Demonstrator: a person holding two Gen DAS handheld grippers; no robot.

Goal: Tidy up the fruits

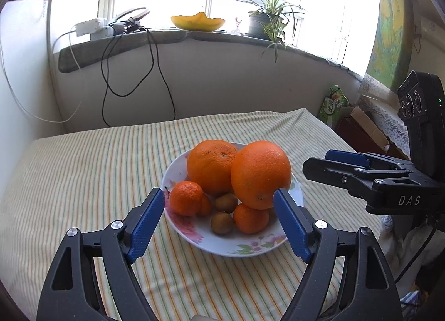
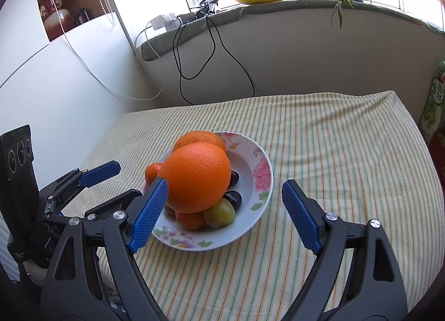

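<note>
Floral plate (image 1: 244,248) at centre of striped tablecloth (image 1: 83,176), heaped with fruit. Front large orange (image 1: 260,173) on top of pile, navel dimple facing down and toward left wrist camera; round, no long axis. Second large orange (image 1: 210,165) behind it, dimple up. Mandarins (image 1: 185,197) and kiwis (image 1: 222,223) below. Left gripper (image 1: 219,198) spread wide, empty, just short of plate's near rim, fruit framed between pads. Right gripper (image 2: 225,190) likewise wide apart, empty, front orange overlapping its left pad; contact unclear.
</note>
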